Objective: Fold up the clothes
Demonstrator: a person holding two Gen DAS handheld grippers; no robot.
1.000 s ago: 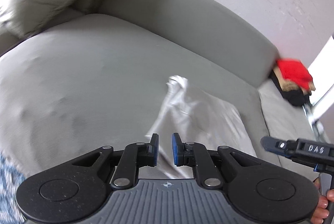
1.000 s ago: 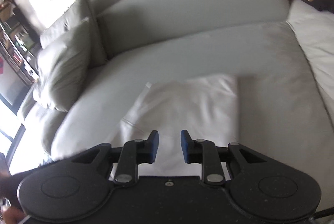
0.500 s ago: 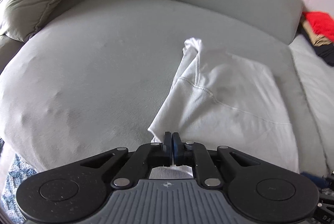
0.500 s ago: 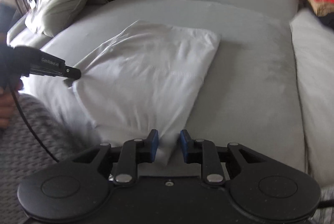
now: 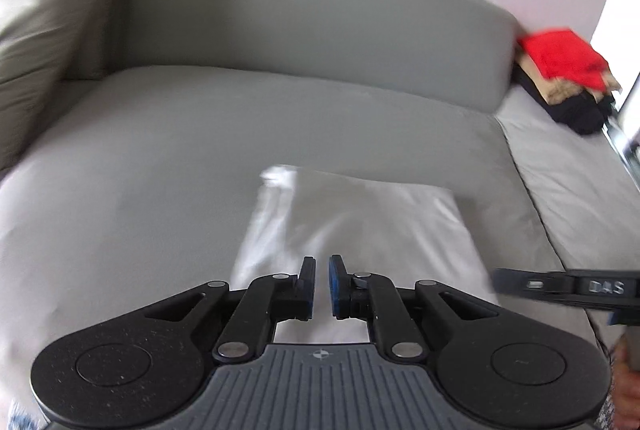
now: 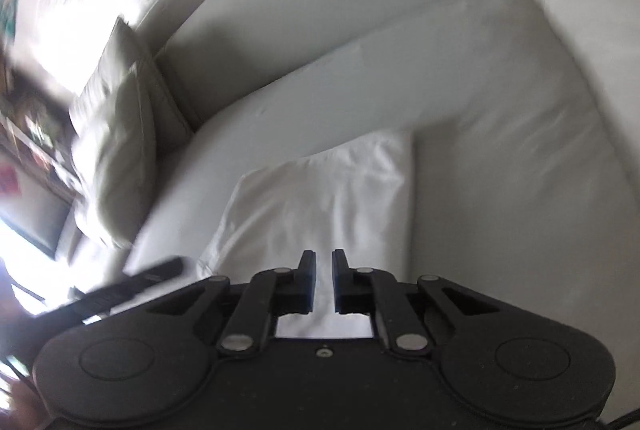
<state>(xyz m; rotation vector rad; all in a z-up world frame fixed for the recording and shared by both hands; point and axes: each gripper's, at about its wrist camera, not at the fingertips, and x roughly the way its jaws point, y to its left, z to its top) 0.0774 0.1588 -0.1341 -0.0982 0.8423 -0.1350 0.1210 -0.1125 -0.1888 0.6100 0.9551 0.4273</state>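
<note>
A white garment (image 5: 360, 222) lies folded into a rough rectangle on the grey sofa seat (image 5: 160, 149). My left gripper (image 5: 322, 280) hovers over its near edge. Its jaws stand a narrow gap apart, and the cloth shows only behind them. My right gripper (image 6: 324, 278) is over the same garment (image 6: 328, 197) near its front edge. Its jaws are closing, with white fabric visible through the slit and no pinch seen. Each gripper shows in the other's view: the right gripper (image 5: 560, 286) beside the cloth's right edge, the left gripper (image 6: 152, 274) by its near left corner. Both views are blurred.
A grey cushion (image 5: 40, 41) leans in the sofa's left corner, also seen as the cushion (image 6: 116, 157). A pile of clothes (image 5: 560, 69) with a red piece on top sits at the far right by the backrest (image 5: 320, 21). A second seat section (image 5: 580, 181) adjoins on the right.
The left jaws, pressed together on the cloth's near edge half a second ago, now stand slightly apart. The right jaws have narrowed. Both hands have shifted and rolled, and the garment lies flatter.
</note>
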